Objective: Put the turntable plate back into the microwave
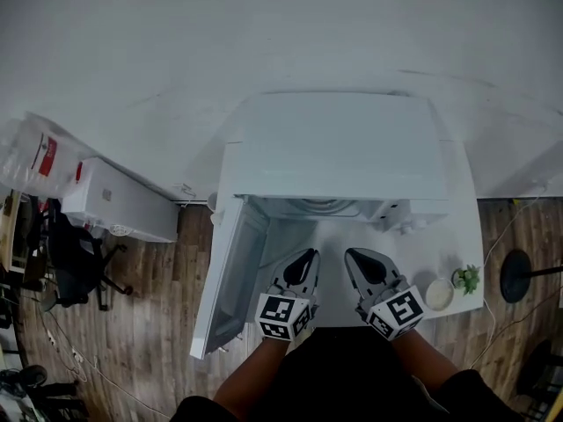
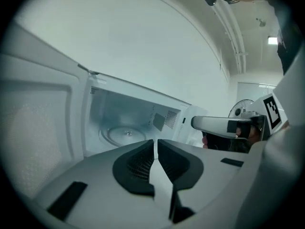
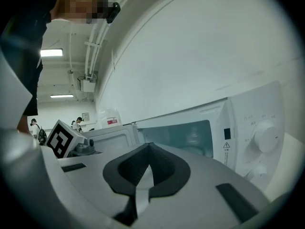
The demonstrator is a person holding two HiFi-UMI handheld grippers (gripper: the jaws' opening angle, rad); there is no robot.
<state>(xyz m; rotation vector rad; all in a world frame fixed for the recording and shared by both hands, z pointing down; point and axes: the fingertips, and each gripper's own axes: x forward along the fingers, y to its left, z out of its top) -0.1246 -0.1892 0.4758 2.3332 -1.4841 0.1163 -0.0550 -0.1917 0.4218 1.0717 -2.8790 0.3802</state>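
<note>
Head view, looking steeply down: a white microwave (image 1: 343,148) sits on a white table (image 1: 422,262), its door (image 1: 230,275) swung open to the left. The glass turntable plate (image 2: 125,135) lies inside, on the cavity floor. The 2 claws, left gripper (image 1: 310,255) and right gripper (image 1: 352,255), hover just before the opening, side by side. Each has its jaws pressed together, holding nothing.

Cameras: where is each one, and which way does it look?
Head view: on the person's head, looking down at the open microwave; shows forearms, left hand-held gripper, right hand-held gripper.
Left gripper view: rides its hand-held gripper, faces the turntable plate inside; shut jaws show.
Right gripper view: rides its hand-held gripper, faces the control knobs; shut jaws show.
Shared: the microwave.
</note>
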